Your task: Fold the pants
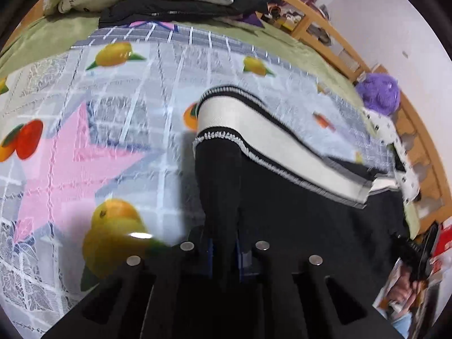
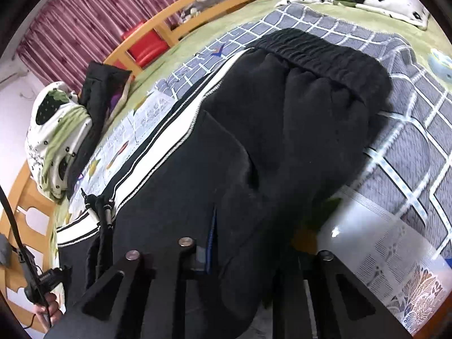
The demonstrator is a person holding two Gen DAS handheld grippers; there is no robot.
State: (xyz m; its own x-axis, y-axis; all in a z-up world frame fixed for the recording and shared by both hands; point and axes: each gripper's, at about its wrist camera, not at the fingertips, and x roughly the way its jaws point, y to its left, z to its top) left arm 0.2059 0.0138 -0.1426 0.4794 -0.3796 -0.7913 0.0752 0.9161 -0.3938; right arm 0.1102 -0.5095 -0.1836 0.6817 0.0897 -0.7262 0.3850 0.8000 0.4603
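Black fleece pants (image 2: 282,130) with a white, zigzag-edged side stripe (image 1: 271,138) and gathered elastic waistband (image 2: 319,48) lie across the fruit-print bedspread (image 1: 84,130), filling the frame centre. The left gripper (image 1: 223,251) and right gripper (image 2: 209,248) each pinch black cloth, jaws closed.

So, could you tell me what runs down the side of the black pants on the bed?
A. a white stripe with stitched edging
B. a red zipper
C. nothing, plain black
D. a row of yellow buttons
A: a white stripe with stitched edging runs along the side of the pants, seen in both wrist views.
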